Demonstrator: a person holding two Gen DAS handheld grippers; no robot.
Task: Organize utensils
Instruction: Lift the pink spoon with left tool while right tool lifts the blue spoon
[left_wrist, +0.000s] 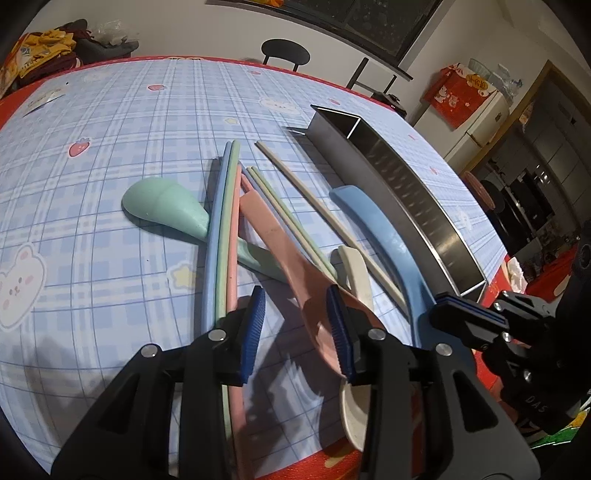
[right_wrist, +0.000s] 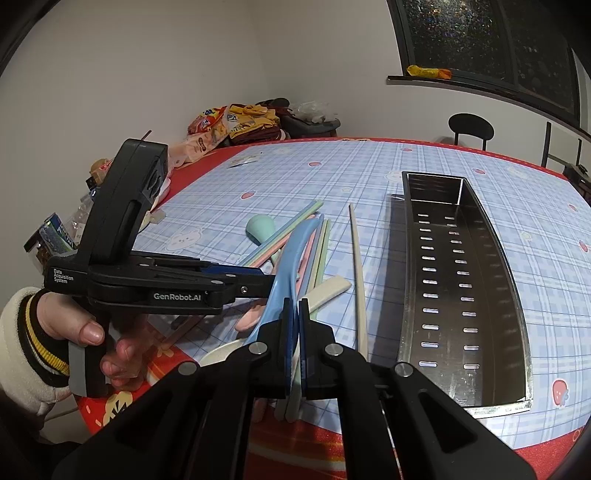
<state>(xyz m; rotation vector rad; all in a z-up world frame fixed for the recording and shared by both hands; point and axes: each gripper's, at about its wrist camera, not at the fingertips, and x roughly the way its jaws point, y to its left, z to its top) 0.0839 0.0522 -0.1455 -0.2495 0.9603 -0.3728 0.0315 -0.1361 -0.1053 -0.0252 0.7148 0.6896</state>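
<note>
A pile of pastel utensils lies on the checked tablecloth: a green spoon (left_wrist: 166, 206), a pink spoon (left_wrist: 295, 273), a cream spoon (left_wrist: 356, 273), a blue spoon (left_wrist: 388, 236) and several chopsticks (left_wrist: 221, 236). My left gripper (left_wrist: 295, 332) is open, its jaws either side of the pink spoon's bowl. My right gripper (right_wrist: 297, 343) is shut on the blue spoon (right_wrist: 286, 266), near its bowl end; it also shows in the left wrist view (left_wrist: 465, 317). A steel perforated utensil tray (right_wrist: 517, 295) lies empty to the right of the pile.
A cream chopstick (right_wrist: 357, 266) lies alone between the pile and the tray. Snack bags and clothes (right_wrist: 236, 122) are heaped at the table's far left corner. A black chair (right_wrist: 471, 127) stands behind the table. The table's red edge (right_wrist: 314, 439) is close below the grippers.
</note>
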